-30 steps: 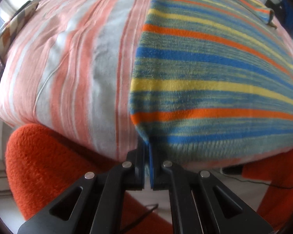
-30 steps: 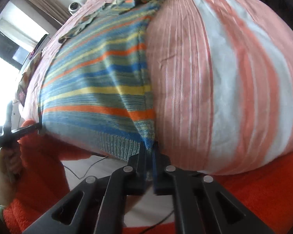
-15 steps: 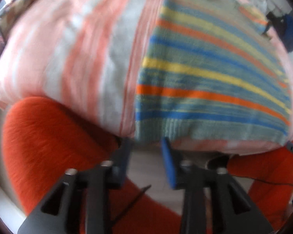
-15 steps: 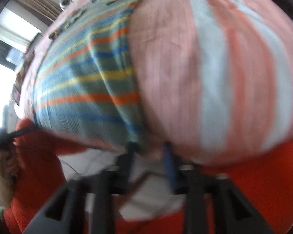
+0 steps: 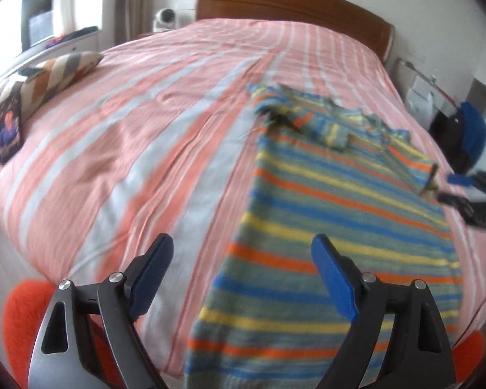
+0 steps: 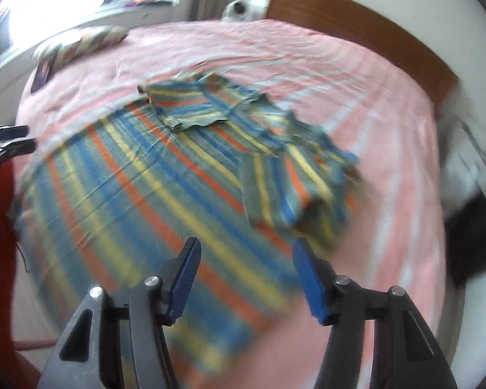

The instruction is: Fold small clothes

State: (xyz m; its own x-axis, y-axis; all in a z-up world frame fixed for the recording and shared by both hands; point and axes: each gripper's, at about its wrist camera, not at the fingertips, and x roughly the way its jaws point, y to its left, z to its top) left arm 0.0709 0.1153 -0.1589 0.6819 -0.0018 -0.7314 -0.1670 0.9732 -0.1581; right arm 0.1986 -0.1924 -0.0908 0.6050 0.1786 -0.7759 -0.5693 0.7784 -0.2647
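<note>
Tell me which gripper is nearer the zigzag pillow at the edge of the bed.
Left. The left gripper hangs open over the bed on the zigzag pillow's side; the right gripper, also open, is above the striped sweater, farther across.

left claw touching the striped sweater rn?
Apart. Left wrist view shows the left claw wide open, raised above the striped sweater, nothing between its fingers.

A bed (image 5: 165, 149) under a pink, salmon and white striped cover filled most of both views, with a brown wooden headboard (image 5: 295, 3) at its far end. A chevron-patterned cushion (image 5: 58, 73) and a dark printed card (image 5: 8, 129) lay near its left edge. A small white camera-like device (image 5: 164, 19) sat beside the headboard, and orange fuzzy fabric (image 5: 19, 317) showed below the bed's near edge.
</note>
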